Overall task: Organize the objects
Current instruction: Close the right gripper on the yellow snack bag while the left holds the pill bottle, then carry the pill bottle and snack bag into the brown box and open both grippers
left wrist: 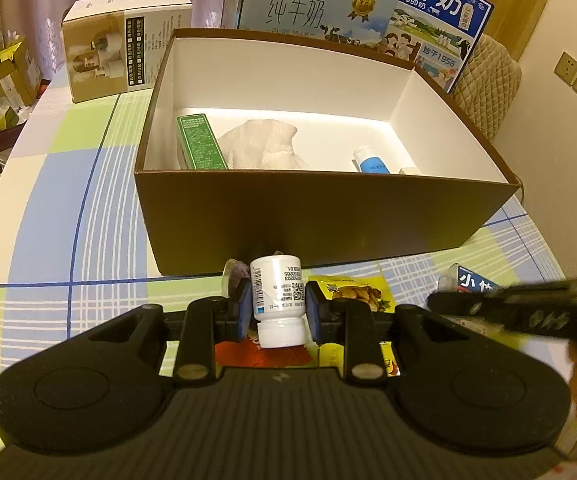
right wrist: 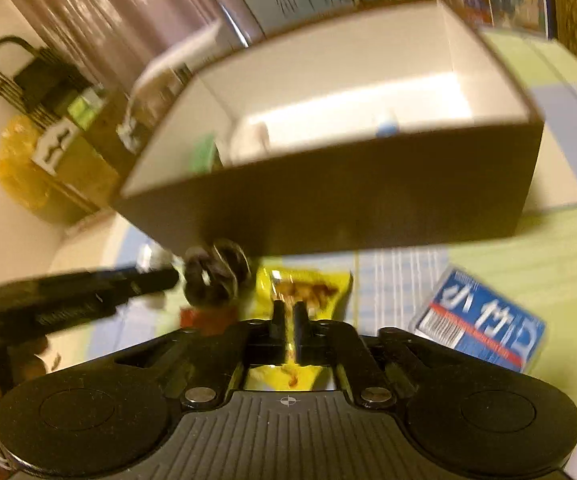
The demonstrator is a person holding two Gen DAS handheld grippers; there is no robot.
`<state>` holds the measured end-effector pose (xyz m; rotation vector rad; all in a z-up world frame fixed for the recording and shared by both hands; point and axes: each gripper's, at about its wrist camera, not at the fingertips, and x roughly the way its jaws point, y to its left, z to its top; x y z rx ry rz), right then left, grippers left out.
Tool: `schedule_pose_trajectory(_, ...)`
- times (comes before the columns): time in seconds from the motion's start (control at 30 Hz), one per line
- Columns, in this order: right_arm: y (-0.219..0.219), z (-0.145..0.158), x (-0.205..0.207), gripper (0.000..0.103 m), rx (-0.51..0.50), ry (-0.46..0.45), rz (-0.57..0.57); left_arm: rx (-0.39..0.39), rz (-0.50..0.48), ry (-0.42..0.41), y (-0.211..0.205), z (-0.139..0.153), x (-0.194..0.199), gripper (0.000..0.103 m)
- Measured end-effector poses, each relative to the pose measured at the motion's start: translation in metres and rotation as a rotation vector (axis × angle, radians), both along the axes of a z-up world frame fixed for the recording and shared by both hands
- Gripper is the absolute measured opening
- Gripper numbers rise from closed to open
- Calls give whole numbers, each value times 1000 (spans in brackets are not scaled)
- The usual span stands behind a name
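White bottle [left wrist: 277,300] between left tongs [left wrist: 276,308]

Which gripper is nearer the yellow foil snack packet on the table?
Right. The right gripper has its fingers closed on the yellow foil snack packet. The left gripper sits just beside the packet, clamping a white plastic pill bottle, not touching the packet.

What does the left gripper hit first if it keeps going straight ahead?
Most likely the near brown wall of the open box. The left gripper, shut on the white bottle, sits below the rim, so it looks like wall, not opening; depth is uncertain.
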<state>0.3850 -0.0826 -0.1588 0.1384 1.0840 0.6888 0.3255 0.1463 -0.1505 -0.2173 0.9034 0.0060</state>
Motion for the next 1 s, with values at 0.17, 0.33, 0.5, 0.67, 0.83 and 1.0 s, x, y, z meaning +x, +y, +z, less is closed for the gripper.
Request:
schedule_pose_trajectory(0.17,22,-14,-6,68,-38,-15,-16,-5,10,2,6,-2,0,23)
schedule_pose_trajectory(0.33,42,-32,-1,68,-107,-31,-43,-11,23,1,11,-4,-1,23)
schedule_pose_trajectory(0.5,54,-48,1,68,-178,-45,-87,-6,34,4,14,-6,-1,23)
schedule_pose_trajectory(0.67,67,-52,-2,68,-230,-106,-99,-5,32,13,14,-9,0,23)
schedule_pose_trajectory(0.83,74,-52,-8,56,-296,-154,-32,-5,29,16,14,-10,1,23)
schedule_pose_trajectory(1.0,68,-47,-9,51,-295,-154,17,-2,26,17,13,-10,1,23)
